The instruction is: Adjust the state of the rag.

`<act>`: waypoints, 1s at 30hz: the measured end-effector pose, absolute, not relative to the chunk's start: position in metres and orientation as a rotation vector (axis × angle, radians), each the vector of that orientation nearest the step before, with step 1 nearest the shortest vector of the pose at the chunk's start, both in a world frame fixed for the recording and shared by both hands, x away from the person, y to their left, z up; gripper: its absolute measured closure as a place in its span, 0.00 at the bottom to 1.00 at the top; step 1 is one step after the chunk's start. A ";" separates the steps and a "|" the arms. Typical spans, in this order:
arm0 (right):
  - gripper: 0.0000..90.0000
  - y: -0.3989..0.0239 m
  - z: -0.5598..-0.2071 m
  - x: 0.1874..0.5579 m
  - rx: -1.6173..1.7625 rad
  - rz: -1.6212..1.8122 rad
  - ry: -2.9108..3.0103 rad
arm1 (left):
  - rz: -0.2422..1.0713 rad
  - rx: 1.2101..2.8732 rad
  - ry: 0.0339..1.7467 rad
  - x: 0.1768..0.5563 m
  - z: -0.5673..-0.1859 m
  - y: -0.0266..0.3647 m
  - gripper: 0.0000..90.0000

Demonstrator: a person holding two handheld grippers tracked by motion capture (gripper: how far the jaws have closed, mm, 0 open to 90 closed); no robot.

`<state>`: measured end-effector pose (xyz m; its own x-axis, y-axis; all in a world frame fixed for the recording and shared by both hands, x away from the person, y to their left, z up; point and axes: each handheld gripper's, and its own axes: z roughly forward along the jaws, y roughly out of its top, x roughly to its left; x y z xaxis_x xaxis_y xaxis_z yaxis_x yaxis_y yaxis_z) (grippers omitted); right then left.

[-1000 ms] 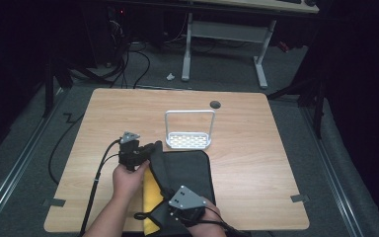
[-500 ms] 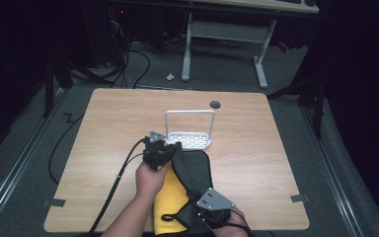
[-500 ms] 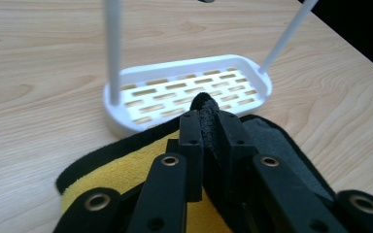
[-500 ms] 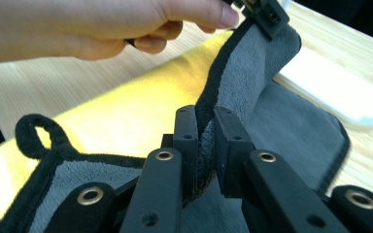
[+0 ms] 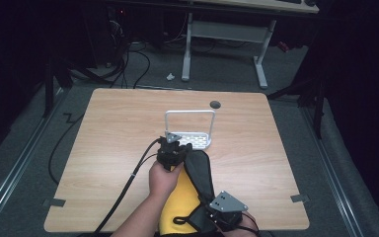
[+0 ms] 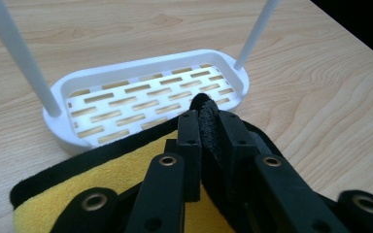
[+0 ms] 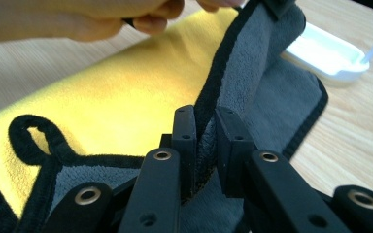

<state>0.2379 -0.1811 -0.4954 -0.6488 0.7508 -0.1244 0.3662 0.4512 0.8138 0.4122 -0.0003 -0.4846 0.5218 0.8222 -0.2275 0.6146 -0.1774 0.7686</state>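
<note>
- the wooden table (image 5: 108, 148) carries the yellow-and-grey cloth (image 5: 177, 202) near its six o'clock edge, long axis running from six towards twelve.
- white slotted rack (image 5: 190, 138) sits just beyond the cloth's far end, at twelve.
- left gripper (image 5: 176, 148) pinches the cloth's far black hem, its jaws just easing apart.
- right gripper (image 5: 217, 217) pinches the near edge.

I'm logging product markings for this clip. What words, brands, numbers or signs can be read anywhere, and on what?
None: no legible text stands on the yellow and grey cloth with black edging, the white slotted plastic tray with a hoop handle, the light wooden table, or either black gripper, left and right.
</note>
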 end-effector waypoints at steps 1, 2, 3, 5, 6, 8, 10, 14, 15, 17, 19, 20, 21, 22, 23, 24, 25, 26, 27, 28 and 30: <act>0.89 -0.183 -0.497 0.239 0.949 1.080 2.233 | 0.295 1.889 1.183 0.413 -0.485 -0.001 0.88; 0.89 -0.184 -0.498 0.239 0.960 1.077 2.236 | 0.288 1.888 1.185 0.413 -0.487 -0.003 0.87; 0.88 -0.186 -0.498 0.240 0.968 1.075 2.237 | 0.283 1.892 1.187 0.414 -0.489 -0.005 0.86; 0.85 -0.189 -0.500 0.241 0.990 1.076 2.228 | 0.274 1.895 1.183 0.414 -0.492 -0.009 0.82; 0.85 -0.191 -0.501 0.241 1.002 1.076 2.228 | 0.269 1.892 1.178 0.414 -0.492 -0.010 0.81; 0.79 -0.195 -0.501 0.241 1.032 1.087 2.218 | 0.230 1.874 1.152 0.414 -0.493 -0.011 0.75; 0.72 -0.200 -0.499 0.242 1.049 1.087 2.185 | 0.201 1.857 1.127 0.413 -0.492 -0.012 0.66; 0.69 -0.210 -0.493 0.243 1.083 1.116 2.120 | 0.193 1.841 1.089 0.408 -0.488 -0.011 0.55; 0.69 -0.214 -0.492 0.244 1.096 1.122 2.106 | 0.194 1.843 1.088 0.407 -0.487 -0.011 0.54; 0.69 -0.217 -0.492 0.245 1.110 1.119 2.096 | 0.191 1.843 1.084 0.406 -0.486 -0.008 0.52; 0.69 -0.220 -0.494 0.247 1.119 1.120 2.095 | 0.197 1.847 1.080 0.403 -0.486 -0.005 0.51; 0.69 -0.220 -0.495 0.248 1.122 1.116 2.097 | 0.196 1.849 1.078 0.401 -0.487 -0.002 0.51; 0.69 -0.220 -0.496 0.248 1.124 1.109 2.103 | 0.198 1.851 1.075 0.400 -0.487 0.000 0.51; 0.69 -0.219 -0.497 0.249 1.122 1.104 2.107 | 0.206 1.856 1.073 0.398 -0.488 0.003 0.51; 0.69 -0.219 -0.499 0.250 1.118 1.097 2.114 | 0.215 1.869 1.066 0.396 -0.489 0.006 0.52; 0.69 -0.219 -0.500 0.250 1.119 1.089 2.120 | 0.225 1.878 1.065 0.394 -0.490 0.010 0.52; 0.69 -0.219 -0.501 0.251 1.124 1.092 2.122 | 0.229 1.884 1.066 0.392 -0.492 0.013 0.52; 0.69 -0.219 -0.501 0.251 1.124 1.091 2.125 | 0.232 1.886 1.066 0.390 -0.493 0.017 0.52; 0.69 -0.219 -0.502 0.252 1.125 1.092 2.128 | 0.244 1.893 1.062 0.387 -0.496 0.023 0.53; 0.69 -0.219 -0.503 0.252 1.129 1.089 2.130 | 0.244 1.898 1.067 0.385 -0.497 0.026 0.54; 0.69 -0.218 -0.504 0.253 1.131 1.084 2.135 | 0.245 1.886 1.061 0.379 -0.500 0.037 0.56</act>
<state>0.2529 -0.2181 -0.5041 -0.5378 0.8414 -0.0532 0.4534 0.3419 0.8231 0.3792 0.0365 -0.4997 0.6074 0.7551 -0.2470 0.5700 -0.1976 0.7975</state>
